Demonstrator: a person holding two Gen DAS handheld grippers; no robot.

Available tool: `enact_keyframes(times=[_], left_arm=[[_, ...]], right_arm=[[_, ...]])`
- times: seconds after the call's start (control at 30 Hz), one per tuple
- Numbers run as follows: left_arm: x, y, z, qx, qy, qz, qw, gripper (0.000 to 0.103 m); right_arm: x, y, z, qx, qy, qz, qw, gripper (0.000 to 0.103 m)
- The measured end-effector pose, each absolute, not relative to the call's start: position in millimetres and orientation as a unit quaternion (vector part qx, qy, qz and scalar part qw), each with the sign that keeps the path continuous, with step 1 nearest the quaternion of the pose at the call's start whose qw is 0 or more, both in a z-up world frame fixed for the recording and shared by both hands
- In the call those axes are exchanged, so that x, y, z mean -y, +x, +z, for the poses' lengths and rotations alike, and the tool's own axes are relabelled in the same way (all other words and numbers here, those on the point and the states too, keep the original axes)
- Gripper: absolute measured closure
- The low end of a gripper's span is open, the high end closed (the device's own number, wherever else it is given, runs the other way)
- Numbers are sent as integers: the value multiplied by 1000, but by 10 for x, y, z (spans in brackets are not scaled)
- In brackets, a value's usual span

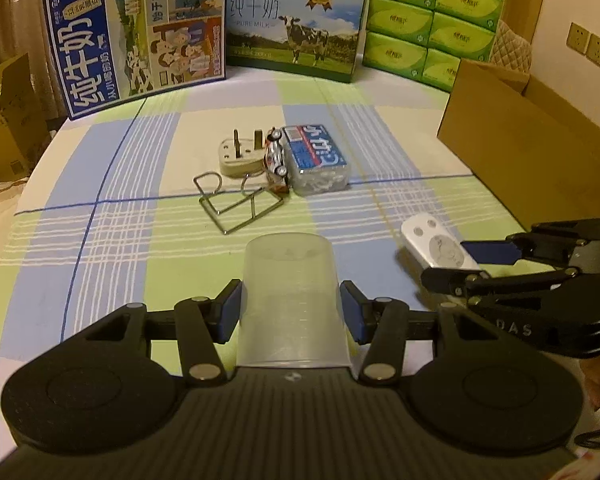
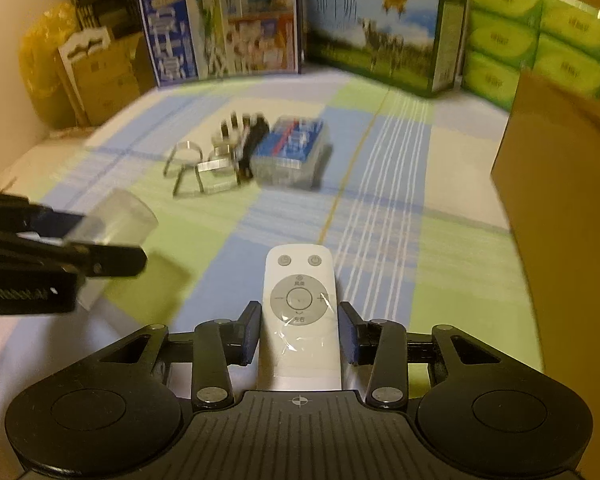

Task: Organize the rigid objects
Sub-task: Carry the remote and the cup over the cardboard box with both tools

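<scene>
Fig.: L claw (image 1: 291,312) clamps clear plastic cup (image 1: 290,280) above the table; light, slick, crushable — hold mid-wall. R claw (image 2: 299,332) closed on white remote (image 2: 299,312), rigid, held by its long sides.

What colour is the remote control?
White, with grey buttons. The remote control shows best in the right wrist view.

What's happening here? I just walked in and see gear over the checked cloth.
A person is working two handheld grippers. The left gripper is shut on a clear plastic cup. The right gripper has a white remote control between its fingers, about closed on it. A beige plug adapter, a toy car, a wire stand and a blue-lidded box sit untouched.
</scene>
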State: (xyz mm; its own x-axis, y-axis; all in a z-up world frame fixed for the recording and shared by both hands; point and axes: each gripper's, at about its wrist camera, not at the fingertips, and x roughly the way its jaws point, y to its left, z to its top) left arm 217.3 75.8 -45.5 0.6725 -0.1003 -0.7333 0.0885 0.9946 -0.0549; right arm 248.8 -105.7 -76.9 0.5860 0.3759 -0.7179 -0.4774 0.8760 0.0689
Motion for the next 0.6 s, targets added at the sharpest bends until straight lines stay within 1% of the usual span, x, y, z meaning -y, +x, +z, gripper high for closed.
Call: enact_keyframes(times=[0.33, 0.6], left_arm=[[-586, 2263, -277, -380, -15, -63, 923, 56], [-333, 2310, -102, -356, -22, -87, 930, 56]], right_arm=[[1242, 2425, -471, -345, -34, 220, 912, 65], [1507, 2348, -146, -276, -15, 186, 943, 65]])
